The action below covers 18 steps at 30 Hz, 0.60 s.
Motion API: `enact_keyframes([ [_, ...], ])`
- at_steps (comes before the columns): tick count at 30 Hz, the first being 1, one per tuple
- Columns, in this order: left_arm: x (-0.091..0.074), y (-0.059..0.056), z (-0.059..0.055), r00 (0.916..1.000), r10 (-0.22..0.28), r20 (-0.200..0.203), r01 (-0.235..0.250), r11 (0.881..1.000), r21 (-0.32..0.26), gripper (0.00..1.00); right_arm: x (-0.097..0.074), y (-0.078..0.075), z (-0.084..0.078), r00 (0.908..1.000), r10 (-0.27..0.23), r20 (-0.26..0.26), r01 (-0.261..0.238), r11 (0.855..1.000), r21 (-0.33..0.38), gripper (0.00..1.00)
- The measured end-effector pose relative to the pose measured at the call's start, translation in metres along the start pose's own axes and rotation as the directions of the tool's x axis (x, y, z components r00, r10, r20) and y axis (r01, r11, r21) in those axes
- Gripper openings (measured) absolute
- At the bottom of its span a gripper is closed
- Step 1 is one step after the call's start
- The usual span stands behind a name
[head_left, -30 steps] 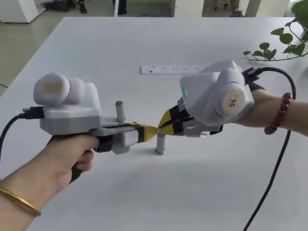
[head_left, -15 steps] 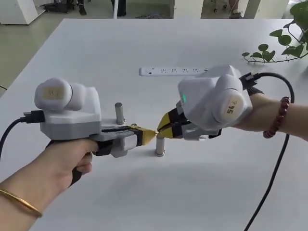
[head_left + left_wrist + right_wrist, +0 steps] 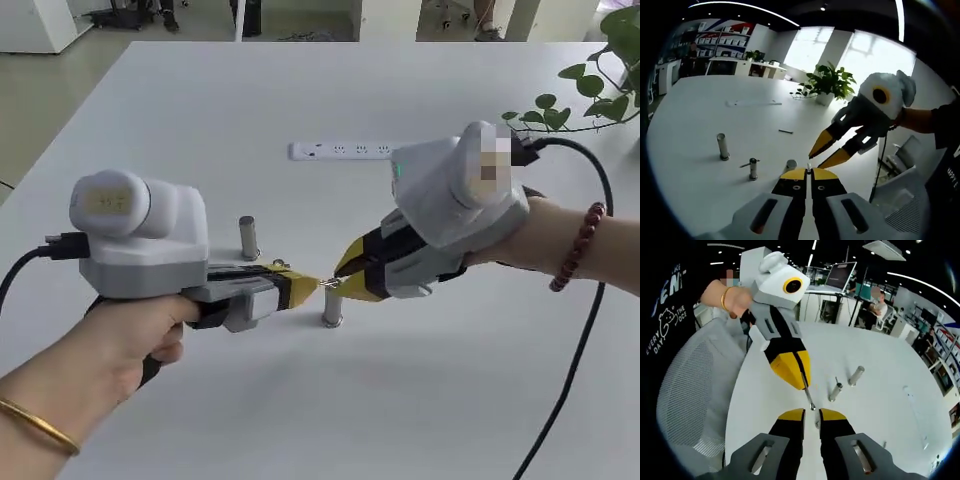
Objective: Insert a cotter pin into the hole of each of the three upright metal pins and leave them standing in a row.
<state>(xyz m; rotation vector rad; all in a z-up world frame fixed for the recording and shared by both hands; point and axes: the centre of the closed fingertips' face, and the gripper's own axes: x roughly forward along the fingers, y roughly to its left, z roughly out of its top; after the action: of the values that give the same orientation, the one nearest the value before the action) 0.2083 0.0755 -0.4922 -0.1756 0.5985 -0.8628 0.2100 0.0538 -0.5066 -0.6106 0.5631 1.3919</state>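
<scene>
Cotter pin (image 3: 808, 391) lengthwise in clenched left tongs (image 3: 809, 172), tip toward released right tongs (image 3: 811, 413).

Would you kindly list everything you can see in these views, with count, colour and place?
table: one, white, under everything.
power strip: one, white, far side of the table.
metal pins: three, silver, upright on the table.
cotter pins: two, metallic; one in the left gripper's jaws, one through the middle metal pin.
plant: one, green, far right table edge.
mesh chair: one, grey, beside the table.
left gripper: one, white with yellow tips, shut on a cotter pin.
right gripper: one, same colours, open, tip to tip with the left.
hands: two, left and right, one holding each gripper.
</scene>
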Motion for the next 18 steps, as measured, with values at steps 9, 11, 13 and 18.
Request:
enact_keyframes([
  [9,-0.006,-0.007,-0.008,0.9983,-0.058,-0.009,0.059,0.993,0.101,0.0,-0.005,0.016,-0.003,0.9849,0.119,0.126,-0.15,0.949,0.278,0.11],
  [11,-0.006,-0.009,-0.011,0.9971,-0.073,-0.018,0.075,0.989,0.126,0.0,-0.007,0.018,-0.003,0.9804,0.133,0.145,-0.172,0.939,0.297,0.12],
  [13,-0.007,-0.012,-0.012,0.9957,-0.089,-0.025,0.092,0.986,0.14,0.0,-0.008,0.02,-0.005,0.9773,0.145,0.154,-0.187,0.933,0.308,0.12],
  [18,-0.008,-0.022,-0.014,0.9888,-0.148,-0.019,0.149,0.976,0.16,0.0,-0.012,0.035,-0.004,0.9583,0.214,0.19,-0.266,0.909,0.32,0.12],
])
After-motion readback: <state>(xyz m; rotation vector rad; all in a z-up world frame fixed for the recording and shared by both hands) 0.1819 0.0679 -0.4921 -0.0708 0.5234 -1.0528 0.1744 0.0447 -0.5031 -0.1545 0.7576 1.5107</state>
